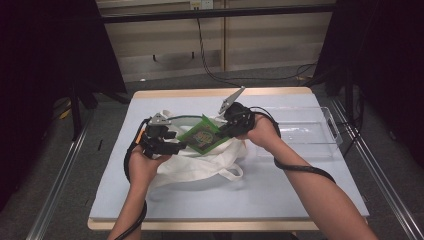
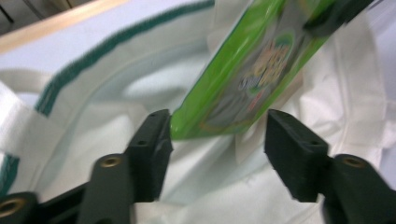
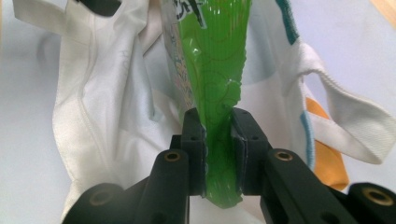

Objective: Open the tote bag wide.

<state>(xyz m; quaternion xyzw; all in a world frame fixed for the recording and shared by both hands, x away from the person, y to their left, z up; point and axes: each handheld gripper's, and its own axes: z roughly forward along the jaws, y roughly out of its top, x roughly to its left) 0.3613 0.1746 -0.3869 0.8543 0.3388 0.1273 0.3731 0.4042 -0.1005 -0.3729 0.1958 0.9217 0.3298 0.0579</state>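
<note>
Right gripper view looks along the right gripper (image 3: 218, 135), whose two black jaws are clenched on the crimped edge of a green snack packet (image 3: 217, 74); the foil is pinched flat between the pads and a bit of it sticks out below them. The packet rises away from the jaws, over the mouth of a white cloth bag (image 3: 107, 107) with a teal trim and an orange patch on one side. In the left gripper view the left gripper (image 2: 215, 140) stands released: its jaws are apart, and the lower corner of the same packet (image 2: 247, 79) hangs between them, its corner just beside one jaw, though I cannot tell whether it touches; it is well clear of the other. The bag's (image 2: 93, 121) open mouth lies right behind and beneath. In the high view the left gripper (image 1: 172, 145) and the right gripper (image 1: 227, 127) face each other over the crumpled bag (image 1: 200, 167), with the packet (image 1: 202, 135) tilted between them, above the bag's opening. The bag lies on the pale blue table (image 1: 280, 195), its handle loop spread toward the person. A clear plastic tray (image 1: 305, 132) sits just beyond the right hand.
</note>
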